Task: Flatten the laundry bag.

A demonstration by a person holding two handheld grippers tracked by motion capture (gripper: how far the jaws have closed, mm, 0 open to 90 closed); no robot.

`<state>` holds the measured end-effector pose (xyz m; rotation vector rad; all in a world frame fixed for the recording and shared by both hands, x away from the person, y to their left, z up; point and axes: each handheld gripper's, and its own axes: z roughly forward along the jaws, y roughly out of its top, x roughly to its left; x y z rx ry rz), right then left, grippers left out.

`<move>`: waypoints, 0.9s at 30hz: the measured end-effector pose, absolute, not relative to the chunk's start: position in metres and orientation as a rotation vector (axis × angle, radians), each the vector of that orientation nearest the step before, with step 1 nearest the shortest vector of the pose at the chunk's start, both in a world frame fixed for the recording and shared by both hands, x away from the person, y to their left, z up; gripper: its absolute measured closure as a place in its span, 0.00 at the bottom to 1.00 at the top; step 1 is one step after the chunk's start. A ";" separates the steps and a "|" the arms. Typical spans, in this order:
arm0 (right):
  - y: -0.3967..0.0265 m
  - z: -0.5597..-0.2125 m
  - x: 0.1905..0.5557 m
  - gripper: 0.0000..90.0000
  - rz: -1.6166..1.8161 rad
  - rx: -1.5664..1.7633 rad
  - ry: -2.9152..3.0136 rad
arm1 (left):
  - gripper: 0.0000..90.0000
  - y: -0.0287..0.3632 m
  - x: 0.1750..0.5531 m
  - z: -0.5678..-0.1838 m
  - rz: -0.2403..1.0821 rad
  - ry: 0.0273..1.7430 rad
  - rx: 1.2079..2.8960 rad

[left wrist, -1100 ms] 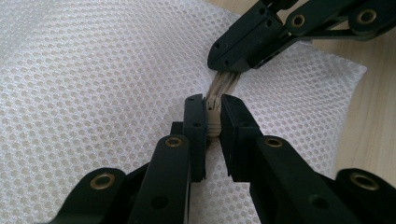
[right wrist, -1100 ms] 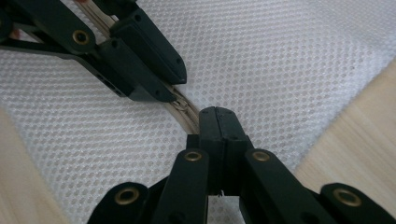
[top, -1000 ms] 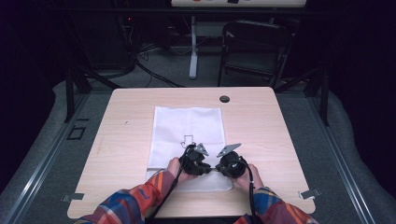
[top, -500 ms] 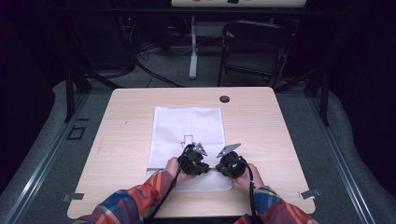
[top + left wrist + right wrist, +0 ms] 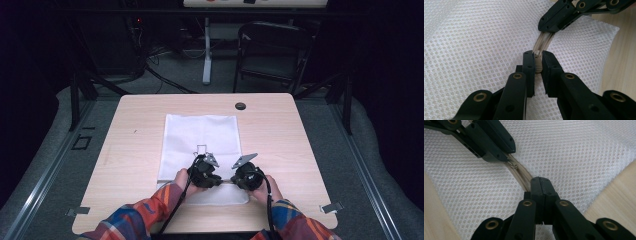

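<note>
A white mesh bag [image 5: 200, 132] lies flat in the middle of the wooden table [image 5: 135, 150], its beige zipper [image 5: 520, 173] running along the near end. In the left gripper view my left gripper [image 5: 537, 56] is shut on the zipper slider [image 5: 538, 61], which stands between its pads. A short way along the same zipper, my right gripper [image 5: 539, 181] is pinched shut on the zipper tape. The two grippers face each other tip to tip, left gripper [image 5: 218, 179] and right gripper [image 5: 233, 179], over the bag's near end. The mesh [image 5: 474, 45] bulges up around them.
A small dark round cap [image 5: 240, 106] sits in the table top near the far edge. A chair [image 5: 272, 50] and a stand with cables are on the floor beyond the table. Bare wood lies to the left and right of the bag.
</note>
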<state>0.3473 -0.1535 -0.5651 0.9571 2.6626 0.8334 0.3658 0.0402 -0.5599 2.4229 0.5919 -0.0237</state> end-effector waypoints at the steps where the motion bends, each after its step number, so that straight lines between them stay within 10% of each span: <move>1: -0.154 -0.565 0.347 1.00 0.833 0.957 2.663 | 0.90 0.040 0.366 -0.560 -0.025 0.590 2.425; 27: -0.152 -0.564 0.352 1.00 0.822 0.968 2.694 | 0.90 0.048 0.367 -0.561 -0.033 0.617 2.413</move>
